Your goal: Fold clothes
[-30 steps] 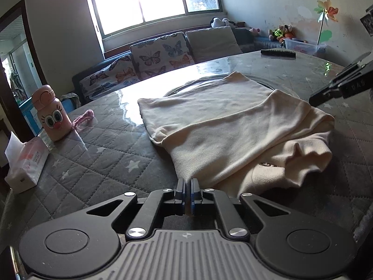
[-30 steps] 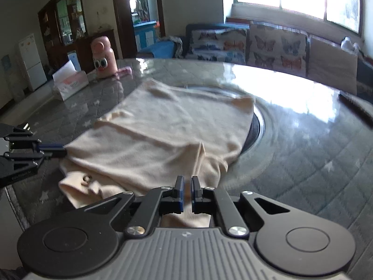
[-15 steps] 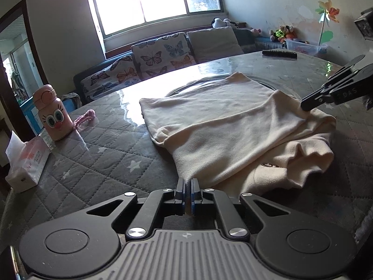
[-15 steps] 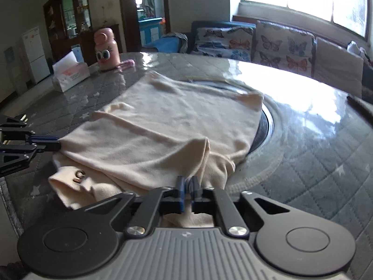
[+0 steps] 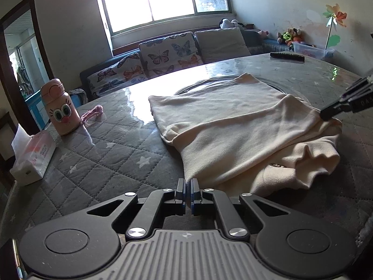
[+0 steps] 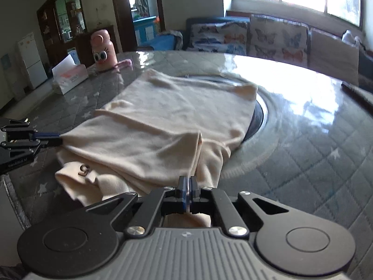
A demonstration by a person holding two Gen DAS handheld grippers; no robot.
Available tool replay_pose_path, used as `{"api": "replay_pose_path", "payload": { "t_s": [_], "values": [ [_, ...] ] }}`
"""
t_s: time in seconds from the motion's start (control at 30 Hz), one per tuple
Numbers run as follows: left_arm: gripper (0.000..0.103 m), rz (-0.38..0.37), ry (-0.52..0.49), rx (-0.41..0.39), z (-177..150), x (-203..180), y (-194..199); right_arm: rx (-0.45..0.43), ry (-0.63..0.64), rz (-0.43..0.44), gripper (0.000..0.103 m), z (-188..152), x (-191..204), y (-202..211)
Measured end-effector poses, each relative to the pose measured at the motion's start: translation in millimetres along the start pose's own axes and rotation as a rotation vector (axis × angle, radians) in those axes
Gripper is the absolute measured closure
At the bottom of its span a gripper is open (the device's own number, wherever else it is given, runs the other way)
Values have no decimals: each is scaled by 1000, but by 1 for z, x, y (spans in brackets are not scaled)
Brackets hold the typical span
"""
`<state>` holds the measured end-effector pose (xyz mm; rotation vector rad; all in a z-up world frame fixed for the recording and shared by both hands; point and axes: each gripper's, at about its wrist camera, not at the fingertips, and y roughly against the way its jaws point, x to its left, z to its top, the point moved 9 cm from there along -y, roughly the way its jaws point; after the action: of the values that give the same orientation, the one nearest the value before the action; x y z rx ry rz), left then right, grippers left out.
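Observation:
A cream garment (image 5: 233, 128) lies folded over itself on the round quilted table (image 5: 93, 163). Its top layer is smooth, and a bunched part with a small dark logo sits at the near edge. My left gripper (image 5: 188, 184) is shut on that top layer's near corner. The right wrist view shows the left gripper (image 6: 58, 138) pinching the left edge of the garment (image 6: 163, 121). My right gripper (image 6: 188, 184) is shut on the cloth's other near corner, with fabric showing under its fingers. In the left wrist view the right gripper (image 5: 322, 115) touches the garment's right edge.
A pink cartoon bottle (image 5: 60, 112) and a tissue box (image 5: 32, 156) stand at the table's left side, with a pink strap (image 5: 93, 113) beside them. A dark remote (image 5: 287, 56) lies at the far right. The garment partly covers a glass turntable (image 6: 263, 114).
My right gripper has come down onto the garment's edge and its fingers have shut on the cloth. The left gripper has hardly moved.

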<state>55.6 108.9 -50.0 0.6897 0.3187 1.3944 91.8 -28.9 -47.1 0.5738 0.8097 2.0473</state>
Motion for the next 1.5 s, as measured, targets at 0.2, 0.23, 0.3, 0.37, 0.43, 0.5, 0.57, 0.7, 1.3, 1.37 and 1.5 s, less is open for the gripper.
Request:
{"api": "replay_pose_path", "payload": {
  "t_s": [0.2,0.23,0.3,0.37,0.43,0.5,0.57,0.7,1.3,1.37,1.5],
  "values": [
    [95,-36,10,-1,6,3,6,-43,37,7,97,15,2,8],
    [95,-32,11,-9,10,4,8,-58,39,7,97,20,3,8],
    [95,-24,15,-24,19,8,10,-79,44,8,97,31,3,4],
    [95,-26,26,-39,29,9,8,-89,55,10,96,40,5,-4],
    [95,-35,27,-38,37,6,-4,-80,67,16,96,46,9,-17],
    [95,-43,23,-30,42,2,-18,-69,80,25,94,50,13,-29],
    [95,-52,20,-22,47,-3,-32,-55,88,30,90,51,16,-40],
    [95,-69,14,-6,58,-13,-59,-24,90,25,90,46,16,-58],
    [73,-64,-174,-2,33,-24,-23,-20,163,50,70,21,27,-24],
    [73,-66,-210,-8,26,-28,-11,-32,172,64,70,25,35,-26],
    [63,-79,-293,-14,10,-41,6,-31,189,90,66,26,46,-37]
  ]
}}
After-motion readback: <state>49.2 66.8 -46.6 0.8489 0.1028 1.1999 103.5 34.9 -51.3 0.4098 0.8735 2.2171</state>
